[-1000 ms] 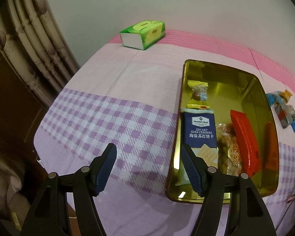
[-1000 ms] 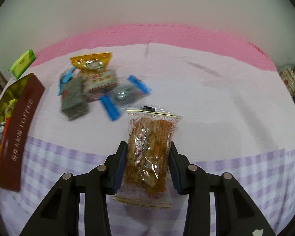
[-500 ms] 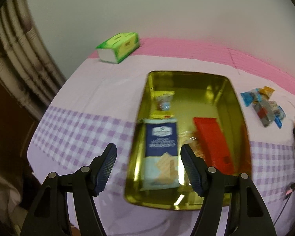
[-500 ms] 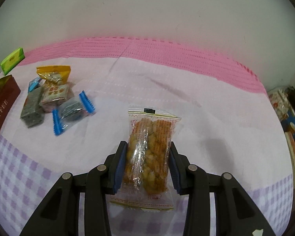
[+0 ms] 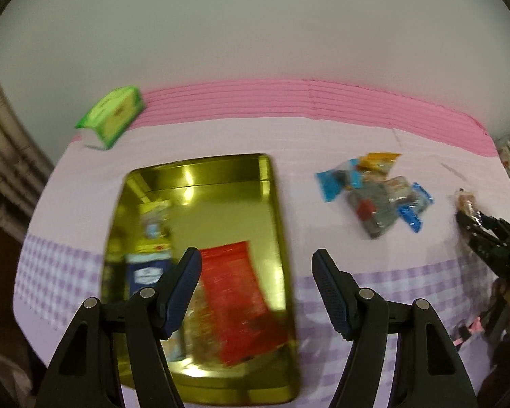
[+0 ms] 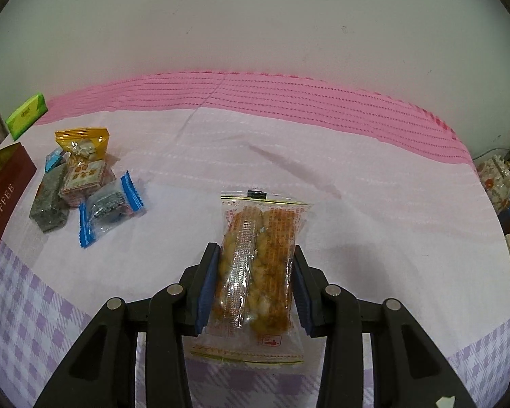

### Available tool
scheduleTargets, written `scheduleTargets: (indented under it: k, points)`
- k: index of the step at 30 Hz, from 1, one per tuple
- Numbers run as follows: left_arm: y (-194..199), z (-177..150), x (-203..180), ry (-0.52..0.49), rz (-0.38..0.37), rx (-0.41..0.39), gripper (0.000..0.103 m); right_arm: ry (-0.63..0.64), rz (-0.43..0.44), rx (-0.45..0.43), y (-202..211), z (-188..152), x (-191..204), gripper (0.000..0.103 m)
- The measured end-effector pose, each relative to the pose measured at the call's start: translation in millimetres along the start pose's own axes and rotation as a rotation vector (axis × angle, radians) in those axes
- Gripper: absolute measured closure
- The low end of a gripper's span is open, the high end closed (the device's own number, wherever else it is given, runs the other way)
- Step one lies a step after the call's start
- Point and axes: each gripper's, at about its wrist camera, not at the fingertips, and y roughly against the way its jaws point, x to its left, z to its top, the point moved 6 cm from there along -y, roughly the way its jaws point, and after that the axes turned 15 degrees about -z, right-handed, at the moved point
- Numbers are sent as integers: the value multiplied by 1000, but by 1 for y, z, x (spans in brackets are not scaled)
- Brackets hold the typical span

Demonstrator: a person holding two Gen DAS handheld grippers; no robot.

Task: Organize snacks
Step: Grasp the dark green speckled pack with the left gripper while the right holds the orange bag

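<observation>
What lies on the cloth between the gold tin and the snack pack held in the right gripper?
A small heap of wrapped snacks lies between the gold tin and the snack pack in the right gripper, clearest in the left wrist view.

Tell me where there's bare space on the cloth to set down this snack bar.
Bare cloth lies ahead and to the right of the snack bar in the right hand-held gripper, up to the pink band. A strip between the gold tin and the loose snack pile is also free. Crowded: that pile and the tin's near end.
</observation>
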Motion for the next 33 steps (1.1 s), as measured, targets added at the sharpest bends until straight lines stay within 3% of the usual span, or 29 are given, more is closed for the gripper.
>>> scheduleTargets:
  k: [13,21,33]
  points:
    - [-62,23,-65,0,-122,86,35,-41,12,13,0,-3,-3,66]
    - [-102,36,-91,11,-126,113,35,-44,14,14,0,-4,-2,66]
    - [-142,41,-100,38,-95,130,40,-52,19,15,1,-4,-2,65]
